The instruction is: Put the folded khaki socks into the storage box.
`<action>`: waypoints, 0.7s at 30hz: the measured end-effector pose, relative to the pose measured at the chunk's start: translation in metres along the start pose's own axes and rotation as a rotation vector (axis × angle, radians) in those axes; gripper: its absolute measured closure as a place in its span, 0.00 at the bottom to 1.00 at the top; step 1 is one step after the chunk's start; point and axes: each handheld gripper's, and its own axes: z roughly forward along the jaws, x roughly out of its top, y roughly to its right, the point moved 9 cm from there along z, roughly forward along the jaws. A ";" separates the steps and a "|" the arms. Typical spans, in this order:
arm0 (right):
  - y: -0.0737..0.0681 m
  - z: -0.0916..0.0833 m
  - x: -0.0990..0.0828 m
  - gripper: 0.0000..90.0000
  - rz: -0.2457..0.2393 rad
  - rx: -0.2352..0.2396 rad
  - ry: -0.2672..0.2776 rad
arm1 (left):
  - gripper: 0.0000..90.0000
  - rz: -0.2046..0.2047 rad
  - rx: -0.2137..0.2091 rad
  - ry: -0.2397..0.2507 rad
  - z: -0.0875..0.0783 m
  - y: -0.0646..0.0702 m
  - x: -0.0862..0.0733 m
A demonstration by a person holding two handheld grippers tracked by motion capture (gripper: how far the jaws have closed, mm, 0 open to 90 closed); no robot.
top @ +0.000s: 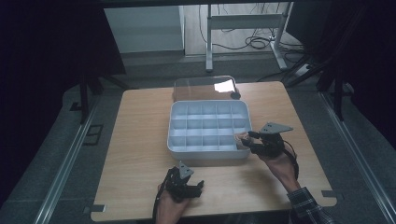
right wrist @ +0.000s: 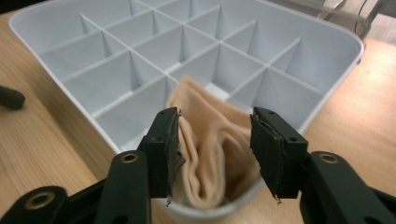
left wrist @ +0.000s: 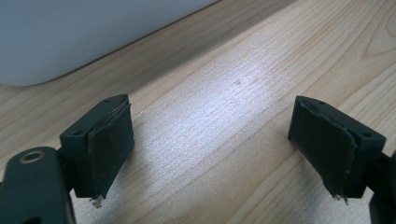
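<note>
Right gripper (right wrist: 215, 154), jaws parted around a peach cloth (right wrist: 210, 144) standing upright in the tray's (right wrist: 327, 79) corner compartment; left gripper (left wrist: 210, 154) open over the table (left wrist: 224, 107).

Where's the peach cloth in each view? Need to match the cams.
High view: the peach cloth sits in the near right corner compartment of the divided tray, just ahead of the right gripper.
Left gripper view: not in it; that camera looks at the table and the tray's outer wall at top left.
Right gripper view: cloth bottom centre, between the jaws.
Shared landmark: the tray.
</note>
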 end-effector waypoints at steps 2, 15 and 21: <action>-0.002 0.002 0.006 0.61 -0.004 0.002 0.004 | 0.16 -0.001 0.000 0.000 0.000 0.000 0.000; 0.002 0.022 -0.008 0.80 -0.002 -0.003 -0.064 | 0.16 -0.001 0.000 0.000 0.000 0.000 0.000; -0.001 0.019 -0.002 0.64 -0.005 0.004 -0.049 | 0.16 -0.001 0.000 0.001 0.000 0.000 0.000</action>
